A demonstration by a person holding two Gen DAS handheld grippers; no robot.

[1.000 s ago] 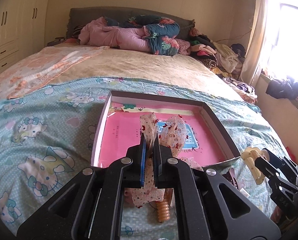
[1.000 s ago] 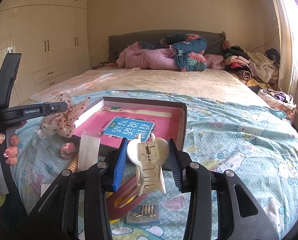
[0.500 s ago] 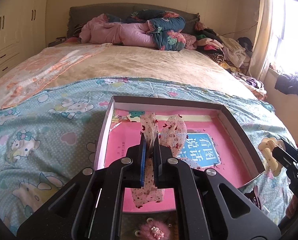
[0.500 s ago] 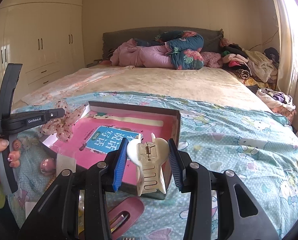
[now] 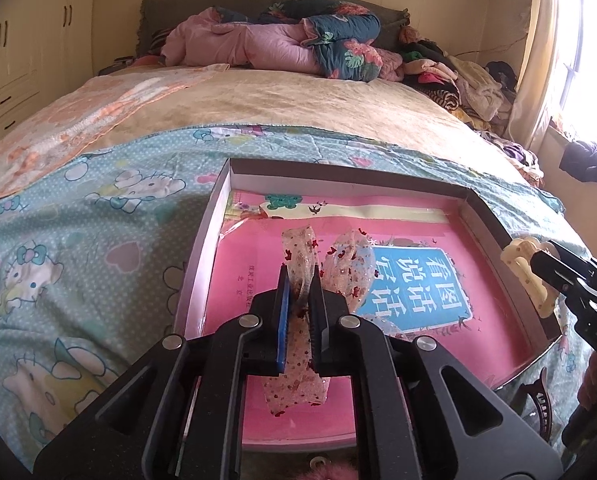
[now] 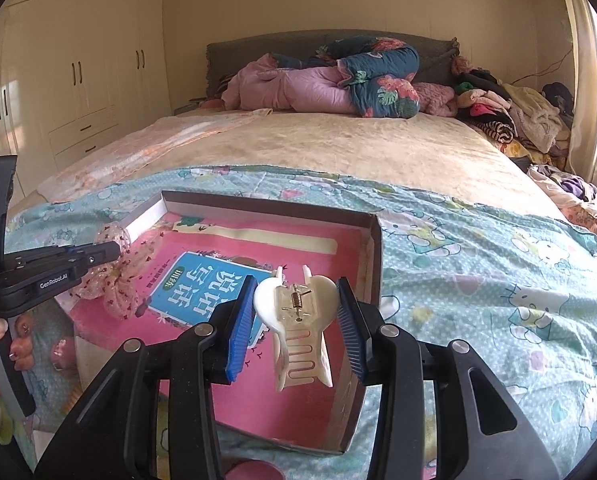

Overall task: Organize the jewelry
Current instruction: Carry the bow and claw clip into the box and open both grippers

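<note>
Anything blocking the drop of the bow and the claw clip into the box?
Nothing visible. The left gripper holds the sheer bow over the open box; the right gripper holds the white claw clip above its near right corner. Only a pink book lies flat inside.

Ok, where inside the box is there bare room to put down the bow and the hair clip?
The box holds only a pink book lying flat; its whole cover is free, from the blue title panel to each wall. The bed near the box's front edge is crowded: a dark clip, a pink fluffy piece.
</note>
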